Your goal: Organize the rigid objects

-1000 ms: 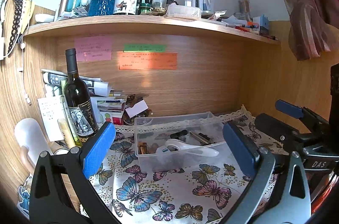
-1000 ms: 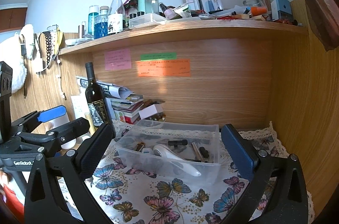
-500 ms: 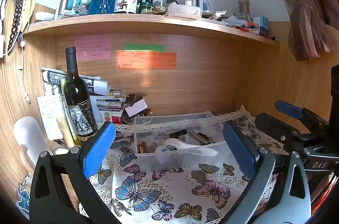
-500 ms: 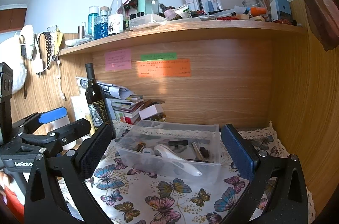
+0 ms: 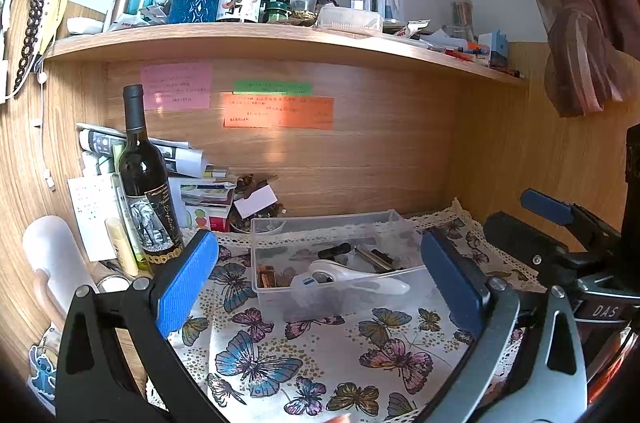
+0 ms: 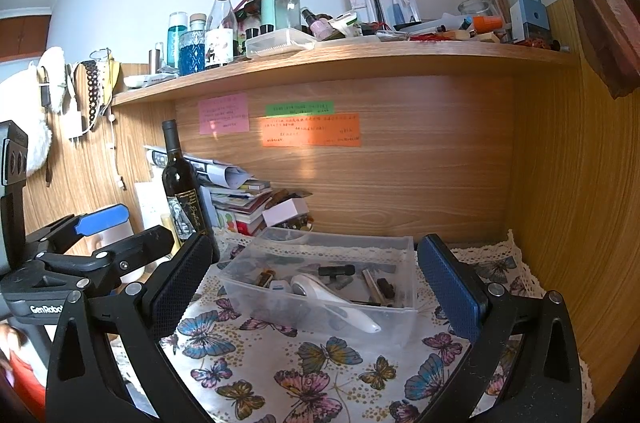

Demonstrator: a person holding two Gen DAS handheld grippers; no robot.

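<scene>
The clear plastic bin (image 6: 320,287) sits on the butterfly cloth (image 6: 304,375) mid-bench with a white thermometer-looking thing (image 6: 332,297) and small bits already in it, and both my left gripper (image 5: 320,283) and right gripper (image 6: 316,287) hang wide open and empty in front of it. My worry is the bin's light, so bumping a wall could skid it or bunch the cloth. The wine bottle (image 5: 146,183) just to the left looks tippy if I swing wide.
</scene>
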